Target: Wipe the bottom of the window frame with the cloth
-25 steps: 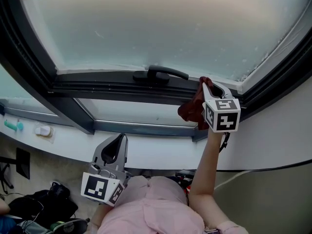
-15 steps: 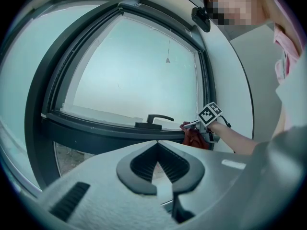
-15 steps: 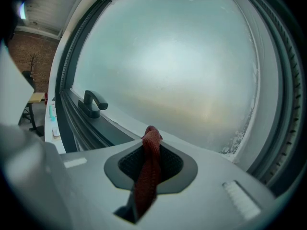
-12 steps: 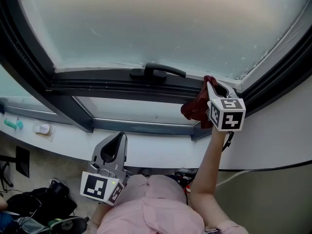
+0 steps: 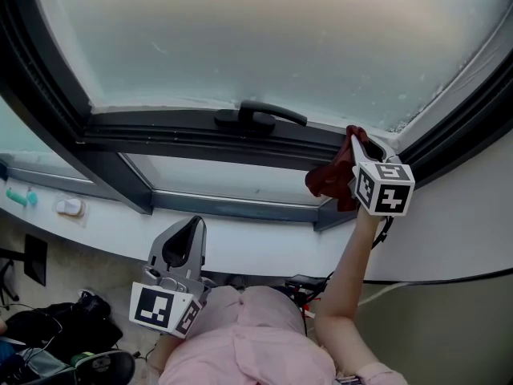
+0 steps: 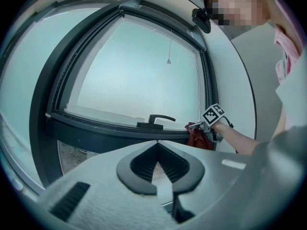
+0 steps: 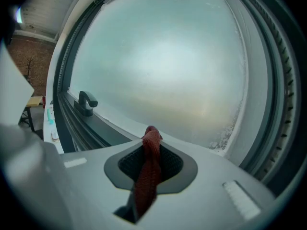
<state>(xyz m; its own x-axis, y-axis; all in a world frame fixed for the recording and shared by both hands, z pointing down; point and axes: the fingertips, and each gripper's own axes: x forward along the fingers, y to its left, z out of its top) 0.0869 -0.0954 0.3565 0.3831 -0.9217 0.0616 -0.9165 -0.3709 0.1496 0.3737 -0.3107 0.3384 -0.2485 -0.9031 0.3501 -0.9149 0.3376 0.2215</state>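
The right gripper [image 5: 358, 141] clamps its fingers on the red cloth [image 5: 326, 180], pressed to the window frame [image 5: 160, 128] bottom rail right of the handle [image 5: 260, 115]. The rail leftward probably awaits wiping. The left gripper [image 5: 187, 233] idles below, fingers closed, empty.

Soft daylight through frosted window pane [image 5: 264, 38], dim room below — fisheye-bent, dark-vignetted edges

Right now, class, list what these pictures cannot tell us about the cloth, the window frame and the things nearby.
- Head view: whether the cloth touches the bottom frame; the right gripper covers that spot.
- Right gripper view: the cloth's hanging end, hidden behind the gripper's own body.
- Head view: a small white item on the sill, too small to name.
- Head view: what lies beyond the frosted glass.
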